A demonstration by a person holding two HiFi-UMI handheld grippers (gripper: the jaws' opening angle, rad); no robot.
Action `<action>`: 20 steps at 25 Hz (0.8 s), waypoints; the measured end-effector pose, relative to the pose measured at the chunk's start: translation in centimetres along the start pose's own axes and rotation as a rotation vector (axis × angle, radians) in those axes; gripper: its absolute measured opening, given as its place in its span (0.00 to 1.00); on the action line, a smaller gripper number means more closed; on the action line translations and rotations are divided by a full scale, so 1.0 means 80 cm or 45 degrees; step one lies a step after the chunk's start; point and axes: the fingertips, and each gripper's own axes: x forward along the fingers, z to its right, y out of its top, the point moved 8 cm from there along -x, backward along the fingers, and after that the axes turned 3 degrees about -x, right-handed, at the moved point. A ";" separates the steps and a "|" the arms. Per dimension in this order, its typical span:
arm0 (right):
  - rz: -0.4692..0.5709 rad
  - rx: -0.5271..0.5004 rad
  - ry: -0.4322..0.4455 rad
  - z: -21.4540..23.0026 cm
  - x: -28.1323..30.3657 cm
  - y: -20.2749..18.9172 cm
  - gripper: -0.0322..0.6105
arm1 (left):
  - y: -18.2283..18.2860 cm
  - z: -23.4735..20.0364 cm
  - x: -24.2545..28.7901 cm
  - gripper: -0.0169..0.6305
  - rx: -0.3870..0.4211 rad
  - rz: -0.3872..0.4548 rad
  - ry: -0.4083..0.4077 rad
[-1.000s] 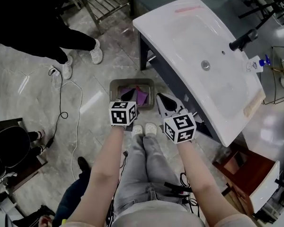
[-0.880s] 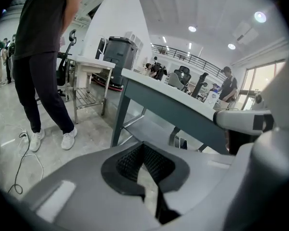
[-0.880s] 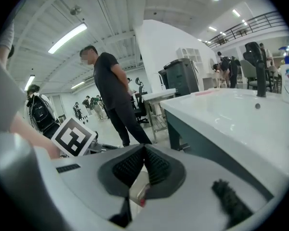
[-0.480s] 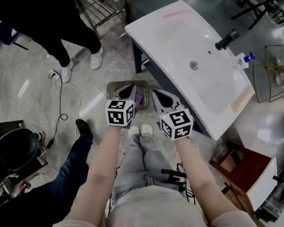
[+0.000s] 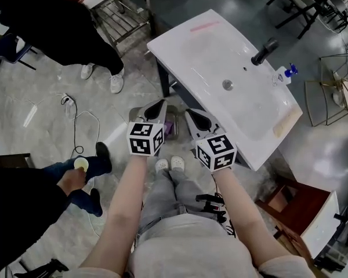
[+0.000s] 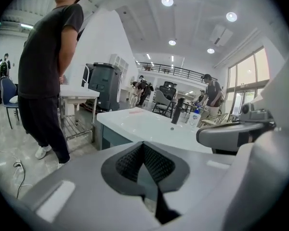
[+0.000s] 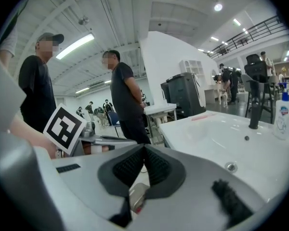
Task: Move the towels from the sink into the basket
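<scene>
Two grippers, both with jaws pressed fully together: my left gripper (image 6: 143,145) and right gripper (image 7: 144,148) hung side by side over the floor (image 5: 107,112), near the front edge of the white sink (image 5: 220,57). Between them, lower down, the basket (image 5: 173,108) sat on the floor with a purple towel (image 5: 169,127) lying inside it.

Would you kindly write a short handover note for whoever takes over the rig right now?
Left gripper: jaws shut, nothing between them.
Right gripper: jaws shut, nothing between them.
Sink: no towel visible in the basin.
Basket: on the floor by the sink, partly hidden behind both grippers; a purple towel lies in it.
Done: the transfer looks complete.
Left: probably nothing; glance over the basin once more to confirm.
</scene>
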 end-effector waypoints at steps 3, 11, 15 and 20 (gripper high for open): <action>0.027 -0.006 -0.020 0.003 -0.011 0.014 0.08 | 0.020 0.013 -0.006 0.04 0.029 0.045 -0.016; 0.120 -0.017 -0.087 0.012 -0.045 0.050 0.08 | 0.070 0.051 -0.019 0.04 0.121 0.156 -0.107; 0.180 -0.030 -0.130 0.012 -0.060 0.069 0.08 | 0.098 0.073 -0.025 0.04 0.178 0.217 -0.168; 0.245 -0.045 -0.185 0.009 -0.079 0.090 0.08 | 0.127 0.101 -0.036 0.04 0.241 0.284 -0.235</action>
